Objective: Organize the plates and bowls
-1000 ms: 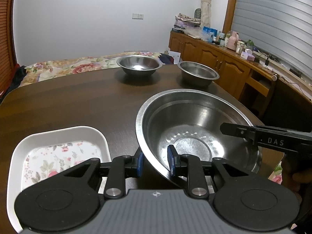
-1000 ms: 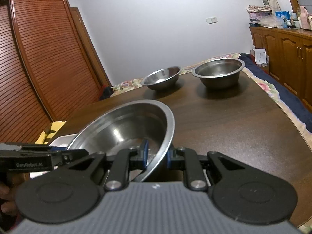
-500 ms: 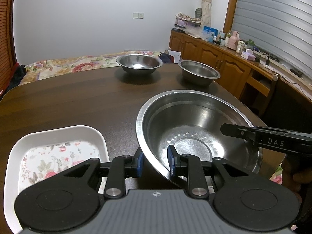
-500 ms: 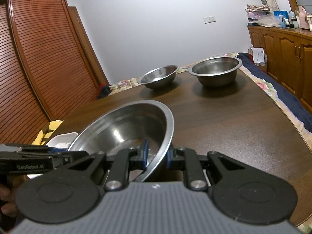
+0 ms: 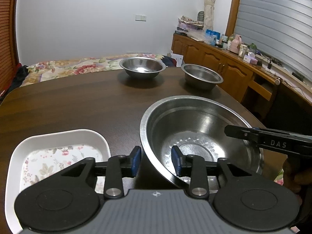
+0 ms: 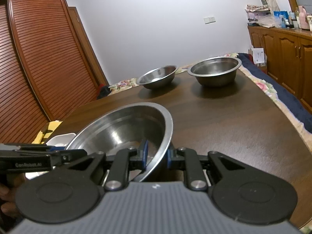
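Note:
A large steel bowl (image 5: 202,136) is held over the near part of the dark wooden table (image 5: 78,107). My left gripper (image 5: 156,161) straddles its near-left rim, one pad inside and one outside, with a gap to the wall. My right gripper (image 6: 156,155) is shut on the bowl's opposite rim (image 6: 167,128). Two smaller steel bowls (image 5: 142,67) (image 5: 201,76) stand at the table's far side; they also show in the right wrist view (image 6: 157,76) (image 6: 214,70). A white floral plate (image 5: 56,156) lies to the left of the large bowl.
A bed with a floral cover (image 5: 78,64) lies beyond the table. Wooden cabinets (image 5: 224,72) with clutter run along the right wall. A louvred wardrobe (image 6: 39,58) stands on the left. The table edge (image 6: 292,120) drops off at the right.
My left gripper's pads have spread apart from the bowl's rim. The right gripper keeps its hold and the bowl has shifted only slightly.

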The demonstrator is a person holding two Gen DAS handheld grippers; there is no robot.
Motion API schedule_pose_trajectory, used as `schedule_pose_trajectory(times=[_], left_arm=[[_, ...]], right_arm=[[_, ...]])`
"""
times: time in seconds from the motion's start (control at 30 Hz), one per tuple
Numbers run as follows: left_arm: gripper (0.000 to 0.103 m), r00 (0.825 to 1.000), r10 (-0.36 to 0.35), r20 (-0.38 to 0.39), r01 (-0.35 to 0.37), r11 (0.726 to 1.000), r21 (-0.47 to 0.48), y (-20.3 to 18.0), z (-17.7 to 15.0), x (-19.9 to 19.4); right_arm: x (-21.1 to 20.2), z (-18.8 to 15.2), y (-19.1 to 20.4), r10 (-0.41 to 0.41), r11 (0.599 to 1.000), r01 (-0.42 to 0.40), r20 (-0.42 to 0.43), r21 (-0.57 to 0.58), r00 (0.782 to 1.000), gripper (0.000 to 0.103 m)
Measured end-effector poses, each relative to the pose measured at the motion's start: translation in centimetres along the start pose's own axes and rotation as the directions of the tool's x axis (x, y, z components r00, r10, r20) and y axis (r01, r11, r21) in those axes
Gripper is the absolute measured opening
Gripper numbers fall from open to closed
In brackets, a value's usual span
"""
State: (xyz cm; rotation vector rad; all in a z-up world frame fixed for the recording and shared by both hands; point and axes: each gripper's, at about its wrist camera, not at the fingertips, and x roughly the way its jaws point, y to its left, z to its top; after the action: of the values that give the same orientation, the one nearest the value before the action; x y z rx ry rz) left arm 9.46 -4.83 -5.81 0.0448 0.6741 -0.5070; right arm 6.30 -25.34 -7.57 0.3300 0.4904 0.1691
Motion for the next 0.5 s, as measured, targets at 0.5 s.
schedule_pose_trajectory(times=[0.5], left_arm=[[0.043, 0.996, 0.031, 0.079, -0.034, 0.999, 0.029, 1.4, 4.4, -1.0]], right_arm=[[-1.7, 4.1, -0.8, -0.035, 0.996, 0.041, 0.084, -0.076, 0.996, 0.032]])
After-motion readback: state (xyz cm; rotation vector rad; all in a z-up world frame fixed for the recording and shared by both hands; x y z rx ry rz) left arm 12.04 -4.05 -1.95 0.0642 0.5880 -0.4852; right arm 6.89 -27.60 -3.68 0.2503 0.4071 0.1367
